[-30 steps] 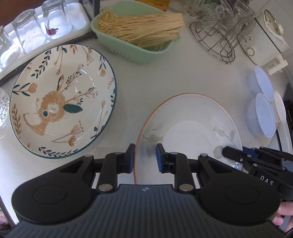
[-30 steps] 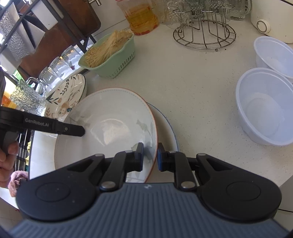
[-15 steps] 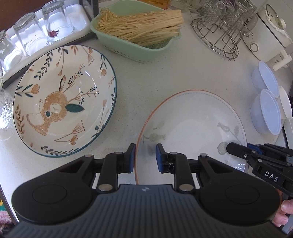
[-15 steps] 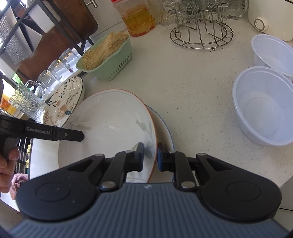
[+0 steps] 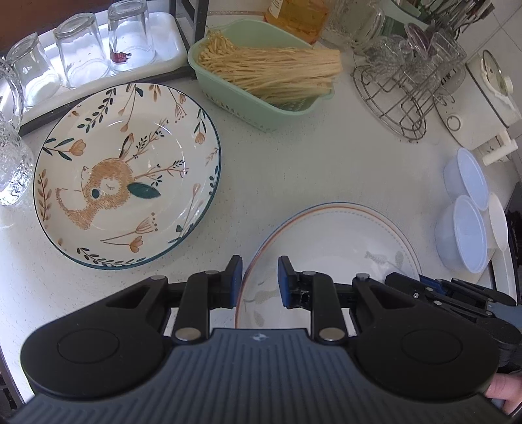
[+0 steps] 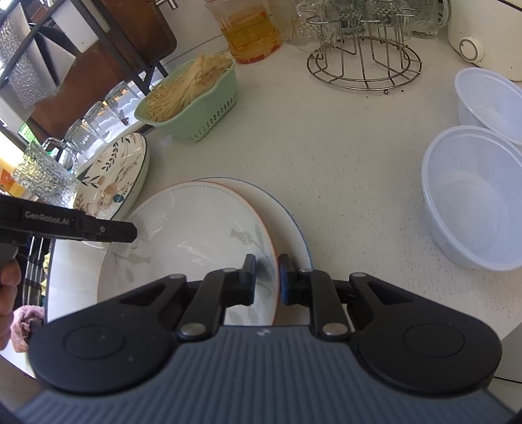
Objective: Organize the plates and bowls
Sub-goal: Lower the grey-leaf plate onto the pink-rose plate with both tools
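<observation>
A white plate with an orange rim (image 5: 336,241) (image 6: 195,228) lies on top of a blue-rimmed plate (image 6: 284,221) on the counter. My left gripper (image 5: 259,277) straddles its left rim, jaws apart. My right gripper (image 6: 265,277) straddles its right rim, jaws close to the rim. A rabbit-pattern plate (image 5: 127,173) (image 6: 114,176) lies to the left. Two clear plastic bowls (image 6: 473,199) (image 5: 463,234) stand at the right.
A green basket of noodles (image 5: 261,78) sits at the back. A wire rack with glasses (image 5: 401,88) is at the back right, beside a white appliance (image 5: 486,98). Upturned glasses (image 5: 78,49) stand on a tray at the back left. An oil bottle (image 6: 248,29) stands behind the basket.
The orange-rimmed plate has come down onto the blue-rimmed plate. Both grippers have moved with it, and the left wrist view has pulled back.
</observation>
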`<state>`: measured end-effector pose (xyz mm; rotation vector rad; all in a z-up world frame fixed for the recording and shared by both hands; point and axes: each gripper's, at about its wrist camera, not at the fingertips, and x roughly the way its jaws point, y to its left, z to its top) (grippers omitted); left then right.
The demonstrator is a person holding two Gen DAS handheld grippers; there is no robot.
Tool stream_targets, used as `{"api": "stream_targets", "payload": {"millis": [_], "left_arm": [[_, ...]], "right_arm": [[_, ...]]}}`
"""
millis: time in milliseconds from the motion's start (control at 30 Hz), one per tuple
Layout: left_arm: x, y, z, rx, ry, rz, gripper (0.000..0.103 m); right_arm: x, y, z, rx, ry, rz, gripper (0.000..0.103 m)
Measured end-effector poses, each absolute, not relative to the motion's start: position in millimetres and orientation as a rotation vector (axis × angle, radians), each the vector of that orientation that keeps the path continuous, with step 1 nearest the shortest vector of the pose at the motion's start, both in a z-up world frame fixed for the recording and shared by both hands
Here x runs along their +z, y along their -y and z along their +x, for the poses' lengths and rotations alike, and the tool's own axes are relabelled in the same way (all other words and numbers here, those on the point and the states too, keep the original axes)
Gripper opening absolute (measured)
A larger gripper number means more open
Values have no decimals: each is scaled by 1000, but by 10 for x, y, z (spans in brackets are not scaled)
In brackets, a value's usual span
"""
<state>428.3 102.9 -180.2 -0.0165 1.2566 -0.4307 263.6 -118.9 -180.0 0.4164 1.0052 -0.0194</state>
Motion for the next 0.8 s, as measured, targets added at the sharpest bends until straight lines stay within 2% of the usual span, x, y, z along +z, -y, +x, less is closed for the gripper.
{"api": "stream_targets", "payload": {"millis": [433,800], "left_arm": [[-1696,-1169,4144,-366,-1218,-74,27],[-1227,-1159,3846,-337,-1097,-114,27]], "right_arm": [[-1595,1144,2651,-35,-924,313,17],[-1024,1255,2612,7,-776,281,17]]}}
